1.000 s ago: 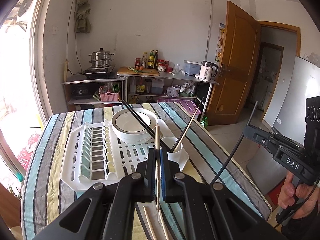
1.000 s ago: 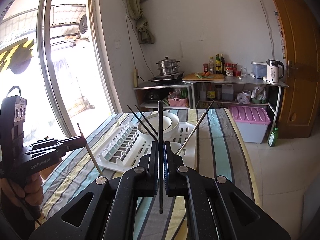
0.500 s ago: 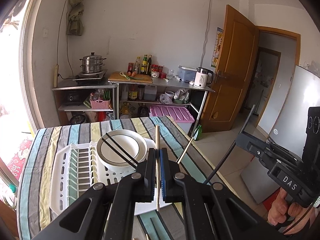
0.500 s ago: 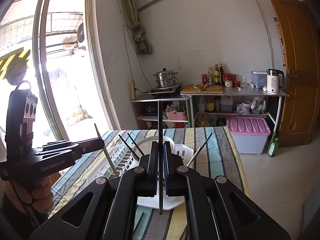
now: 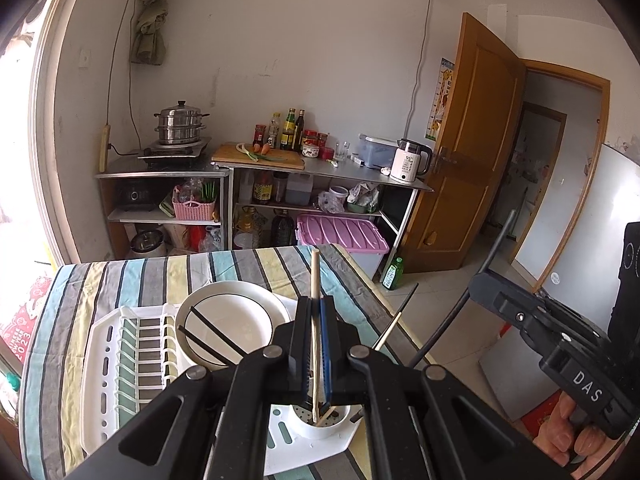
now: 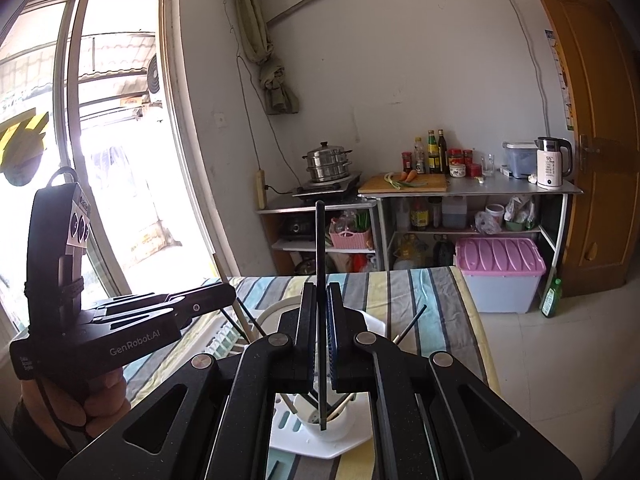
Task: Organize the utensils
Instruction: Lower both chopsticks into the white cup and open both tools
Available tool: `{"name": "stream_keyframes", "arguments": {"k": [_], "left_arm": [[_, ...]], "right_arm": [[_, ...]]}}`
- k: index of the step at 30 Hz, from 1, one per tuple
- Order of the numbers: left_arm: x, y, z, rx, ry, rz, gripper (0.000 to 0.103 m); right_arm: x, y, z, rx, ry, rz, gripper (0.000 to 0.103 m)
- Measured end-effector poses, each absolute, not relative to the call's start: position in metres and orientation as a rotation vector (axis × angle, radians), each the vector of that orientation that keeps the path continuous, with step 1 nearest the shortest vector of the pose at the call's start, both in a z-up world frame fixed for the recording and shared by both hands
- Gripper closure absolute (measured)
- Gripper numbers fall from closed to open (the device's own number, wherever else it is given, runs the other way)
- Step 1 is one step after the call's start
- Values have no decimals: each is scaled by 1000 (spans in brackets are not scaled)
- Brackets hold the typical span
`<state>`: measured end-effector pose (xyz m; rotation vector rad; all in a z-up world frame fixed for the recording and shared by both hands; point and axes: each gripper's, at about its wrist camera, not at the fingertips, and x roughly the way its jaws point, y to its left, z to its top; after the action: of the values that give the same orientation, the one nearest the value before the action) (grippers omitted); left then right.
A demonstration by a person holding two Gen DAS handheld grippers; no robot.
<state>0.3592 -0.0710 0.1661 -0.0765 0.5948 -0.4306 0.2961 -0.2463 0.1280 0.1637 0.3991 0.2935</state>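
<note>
The left gripper (image 5: 316, 344), low in the frame's centre and tilted down, is clamped on a pale wooden chopstick (image 5: 315, 280) held upright, its lower end over the white utensil cup (image 5: 320, 424) at the corner of the dish rack (image 5: 100, 360). The right gripper (image 6: 321, 340), also angled down, pinches a black chopstick (image 6: 320, 248) upright, its tip in the same cup. Two black chopsticks (image 5: 208, 332) lie across the white bowl (image 5: 240, 312) on the rack, left of centre.

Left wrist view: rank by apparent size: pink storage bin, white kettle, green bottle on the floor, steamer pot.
1. pink storage bin
2. steamer pot and white kettle: look about alike, no ranking
3. green bottle

Apparent size only; their distances from the camera differ.
</note>
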Motion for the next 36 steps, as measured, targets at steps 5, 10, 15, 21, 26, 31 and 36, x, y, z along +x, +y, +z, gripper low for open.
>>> {"name": "stream_keyframes", "arguments": {"k": [5, 10, 15, 21, 26, 31, 36], "left_arm": [[374, -73, 154, -88, 610, -433, 99], [386, -73, 139, -105, 633, -435, 99], [392, -70, 117, -113, 668, -429, 99], [394, -63, 96, -117, 697, -409, 99], [393, -60, 84, -107, 717, -393, 99], [391, -57, 80, -104, 717, -377, 98], [390, -57, 80, -96, 717, -361, 98]], "right_arm": [[310, -247, 123, 171, 414, 290, 99], [323, -249, 110, 179, 446, 284, 98], [330, -249, 93, 190, 486, 278, 98], [337, -255, 75, 203, 528, 264, 98], [339, -262, 64, 212, 552, 252, 98], [342, -266, 60, 215, 561, 237, 98], [345, -270, 60, 220, 578, 242, 97]]}}
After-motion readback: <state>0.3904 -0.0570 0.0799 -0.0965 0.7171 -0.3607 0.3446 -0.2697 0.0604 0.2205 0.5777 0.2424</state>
